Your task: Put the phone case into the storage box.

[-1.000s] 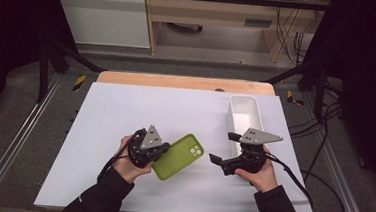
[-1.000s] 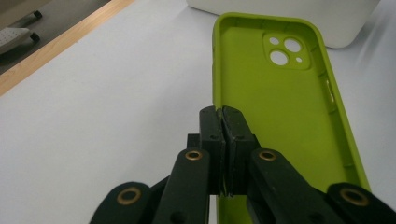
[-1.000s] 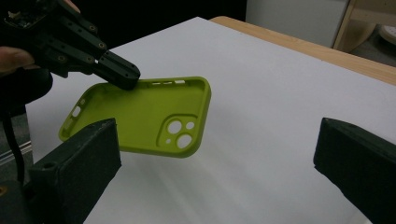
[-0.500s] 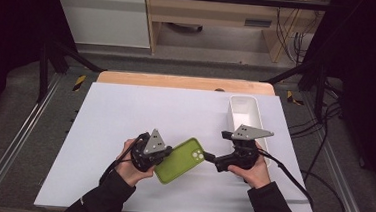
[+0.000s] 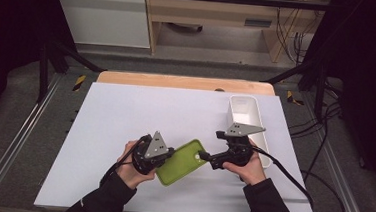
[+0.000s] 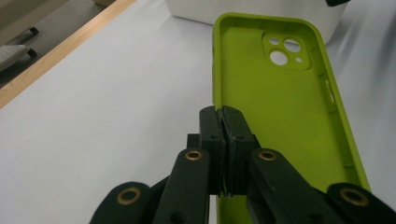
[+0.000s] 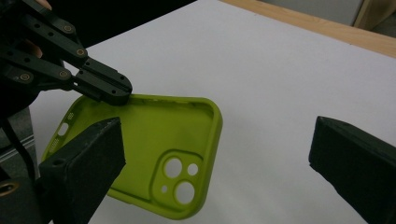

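Near the table's [image 5: 126, 106] front edge, about midway along it, I have my left tongs [image 6: 223, 122] clenched on one long side wall of the green phone case [image 5: 182, 161]; the case sits tilted with its open inside facing up, camera cutout toward my right tongs [image 5: 203, 156]. Those are released, jaws spread wide, with the case's camera end in front of them, not gripped. Farther back, by the right edge, stands the white bin [image 5: 248, 115]
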Motion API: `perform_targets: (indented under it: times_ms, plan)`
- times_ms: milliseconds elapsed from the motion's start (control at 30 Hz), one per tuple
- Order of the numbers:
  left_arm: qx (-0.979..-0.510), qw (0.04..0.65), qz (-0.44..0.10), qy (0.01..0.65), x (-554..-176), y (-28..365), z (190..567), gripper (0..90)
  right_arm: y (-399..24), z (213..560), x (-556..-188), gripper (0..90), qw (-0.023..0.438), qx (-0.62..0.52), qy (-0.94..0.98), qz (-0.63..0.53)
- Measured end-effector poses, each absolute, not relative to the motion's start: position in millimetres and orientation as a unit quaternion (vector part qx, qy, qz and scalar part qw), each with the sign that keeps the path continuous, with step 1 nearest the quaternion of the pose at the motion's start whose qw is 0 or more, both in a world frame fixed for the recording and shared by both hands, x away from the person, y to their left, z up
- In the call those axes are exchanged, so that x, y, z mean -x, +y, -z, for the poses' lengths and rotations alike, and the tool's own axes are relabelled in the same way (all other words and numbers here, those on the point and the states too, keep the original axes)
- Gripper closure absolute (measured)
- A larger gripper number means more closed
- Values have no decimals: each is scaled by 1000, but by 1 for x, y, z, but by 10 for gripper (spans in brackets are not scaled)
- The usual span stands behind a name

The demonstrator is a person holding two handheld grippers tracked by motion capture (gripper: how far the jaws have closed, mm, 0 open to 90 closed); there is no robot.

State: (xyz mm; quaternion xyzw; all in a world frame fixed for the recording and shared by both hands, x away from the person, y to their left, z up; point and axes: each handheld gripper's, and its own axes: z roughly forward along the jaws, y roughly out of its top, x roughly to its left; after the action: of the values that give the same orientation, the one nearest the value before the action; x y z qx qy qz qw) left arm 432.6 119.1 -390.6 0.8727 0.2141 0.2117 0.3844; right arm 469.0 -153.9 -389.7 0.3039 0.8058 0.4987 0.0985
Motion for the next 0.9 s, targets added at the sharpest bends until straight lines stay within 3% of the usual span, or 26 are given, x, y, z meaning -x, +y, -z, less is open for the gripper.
perform_targets:
  times_ms: [433,900]
  plan:
    - [-873,388,-219,198,-427,111,384,880,-149,394,-477,97,67,-312,810,-493]
    - [-873,392,-219,190,-425,108,384,880,-149,396,-482,269,24,-316,817,-482]
